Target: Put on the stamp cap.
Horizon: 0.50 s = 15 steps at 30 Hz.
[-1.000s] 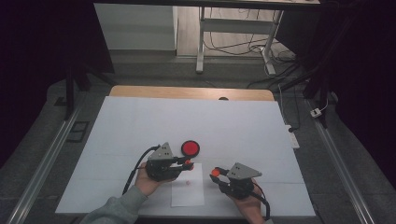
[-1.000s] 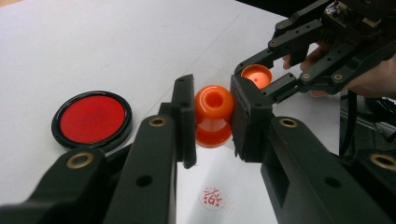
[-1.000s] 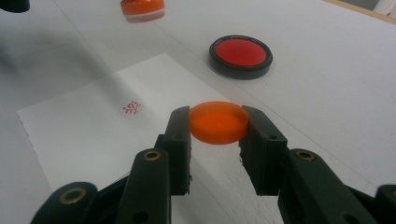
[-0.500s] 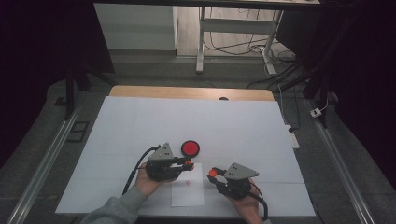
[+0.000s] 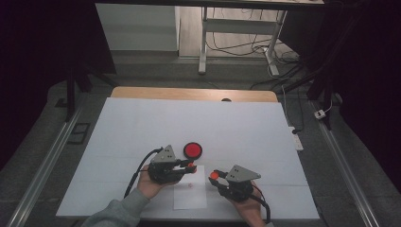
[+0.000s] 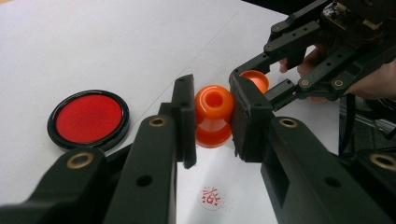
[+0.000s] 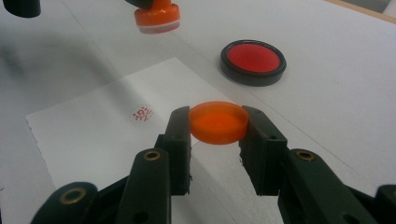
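My left gripper (image 6: pixel 212 122) is shut on an orange stamp (image 6: pixel 214 114), held by its knobbed handle a little above the white paper sheet (image 7: pixel 93 135). In the high view the left gripper (image 5: pixel 190 168) hangs over the sheet's top edge. A red stamped mark (image 6: pixel 211 197) shows on the paper below it. My right gripper (image 7: pixel 218 128) is shut on the stamp's flat orange cap (image 7: pixel 218 122), hollow side down, just right of the sheet. The stamp (image 7: pixel 157 18) hangs opposite it, face down. The right gripper (image 5: pixel 213 175) and the left point at each other, a short gap apart.
A round black ink pad (image 5: pixel 192 150) with a red face lies open on the white table cover (image 5: pixel 142 127), just beyond the left gripper. The paper sheet (image 5: pixel 190 193) lies near the front edge. A wooden strip (image 5: pixel 142 92) borders the far side.
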Each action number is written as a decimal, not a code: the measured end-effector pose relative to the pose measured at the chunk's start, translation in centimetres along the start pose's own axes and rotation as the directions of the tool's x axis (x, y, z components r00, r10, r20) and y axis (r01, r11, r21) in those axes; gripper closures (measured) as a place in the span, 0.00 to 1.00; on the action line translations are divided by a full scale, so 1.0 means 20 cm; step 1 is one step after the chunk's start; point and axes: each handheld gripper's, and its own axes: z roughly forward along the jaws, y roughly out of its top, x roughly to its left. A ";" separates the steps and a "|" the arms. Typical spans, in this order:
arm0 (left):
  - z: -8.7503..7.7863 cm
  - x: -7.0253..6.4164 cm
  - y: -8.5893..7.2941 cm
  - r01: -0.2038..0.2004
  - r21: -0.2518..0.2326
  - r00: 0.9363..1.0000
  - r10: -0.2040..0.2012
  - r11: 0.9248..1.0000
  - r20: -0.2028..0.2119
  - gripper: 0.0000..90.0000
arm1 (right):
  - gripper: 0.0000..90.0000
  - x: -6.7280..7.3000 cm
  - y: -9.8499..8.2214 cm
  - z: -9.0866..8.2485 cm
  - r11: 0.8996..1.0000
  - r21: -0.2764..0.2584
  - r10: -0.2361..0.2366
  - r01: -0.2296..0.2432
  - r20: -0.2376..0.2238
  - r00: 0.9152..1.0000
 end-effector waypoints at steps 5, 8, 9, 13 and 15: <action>0.00 0.00 0.00 -0.003 0.004 1.000 0.003 1.000 0.000 0.80 | 0.71 0.00 0.00 0.00 1.000 -0.002 -0.002 0.002 0.002 1.000; 0.01 -0.01 0.00 -0.005 0.007 1.000 0.005 1.000 0.001 0.80 | 0.71 0.00 0.00 0.00 1.000 -0.005 0.000 0.000 0.006 1.000; 0.01 -0.01 0.00 -0.008 0.009 1.000 0.008 1.000 0.000 0.80 | 0.71 0.00 0.00 0.00 1.000 -0.005 -0.001 0.001 0.006 1.000; 0.02 -0.01 -0.01 -0.011 0.018 1.000 0.011 1.000 0.000 0.80 | 0.71 0.00 0.00 0.00 1.000 -0.003 -0.002 0.002 0.008 1.000; 0.02 -0.01 -0.01 -0.013 0.019 1.000 0.013 1.000 0.000 0.80 | 0.72 0.00 0.01 -0.01 1.000 -0.012 -0.001 0.001 0.010 1.000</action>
